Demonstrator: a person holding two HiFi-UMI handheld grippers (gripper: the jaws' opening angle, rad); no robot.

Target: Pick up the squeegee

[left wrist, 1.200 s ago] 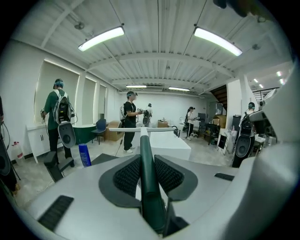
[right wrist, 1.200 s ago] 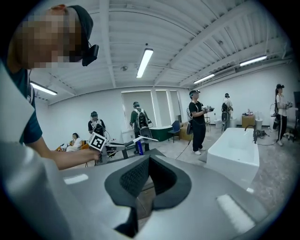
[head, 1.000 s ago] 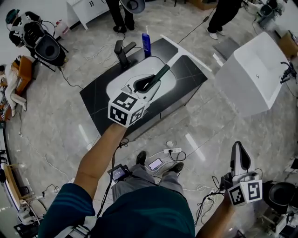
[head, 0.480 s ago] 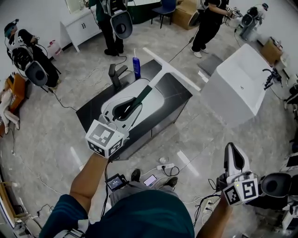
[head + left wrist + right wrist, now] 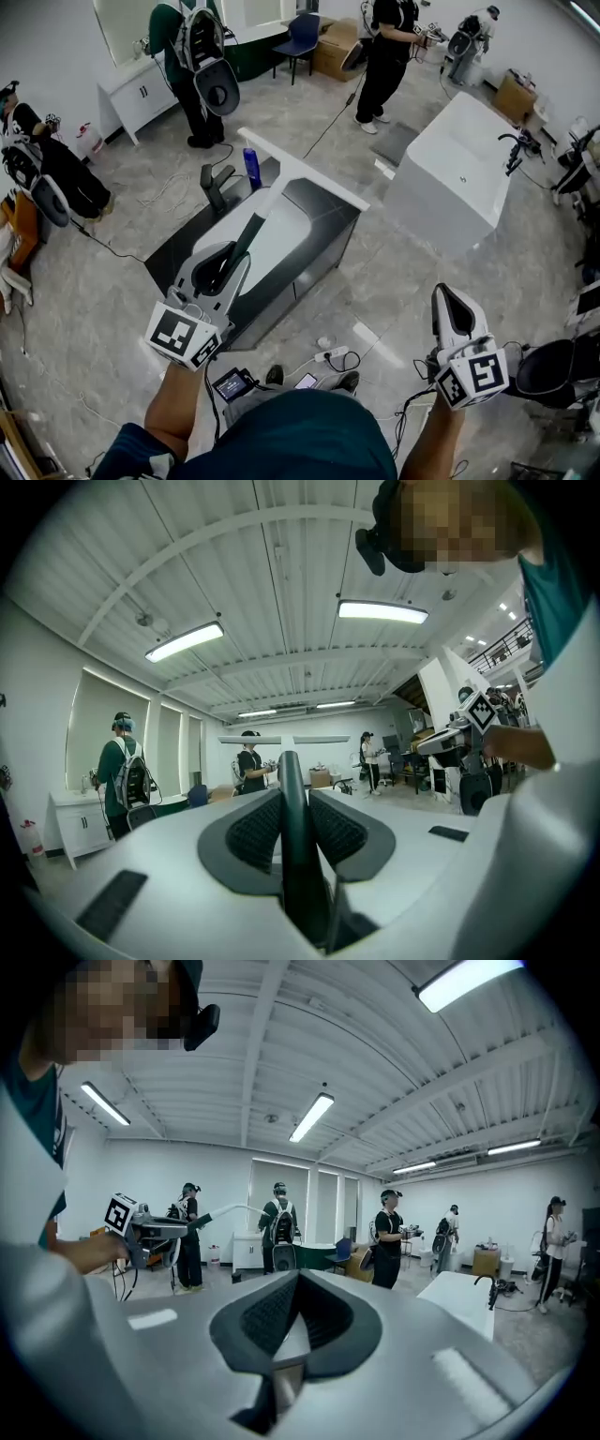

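The squeegee (image 5: pixel 265 210) has a dark green handle, a white neck and a long white blade. My left gripper (image 5: pixel 228 262) is shut on its handle and holds it in the air over the white basin (image 5: pixel 286 246), blade end pointing away from me. In the left gripper view the handle (image 5: pixel 291 855) runs straight up between the pads. My right gripper (image 5: pixel 448 295) hangs at the lower right over the floor, far from the squeegee. Its pads meet at the tips (image 5: pixel 302 1277) with nothing between them.
A black counter (image 5: pixel 330 208) holds the basin, a black faucet (image 5: pixel 214 187) and a blue bottle (image 5: pixel 251 167). A white bathtub (image 5: pixel 459 178) stands to the right. Several people stand at the back. Cables and a power strip (image 5: pixel 330 354) lie on the floor near my feet.
My left gripper has lifted the squeegee up and back toward me, away from the basin. My right gripper has risen a little and stays shut.
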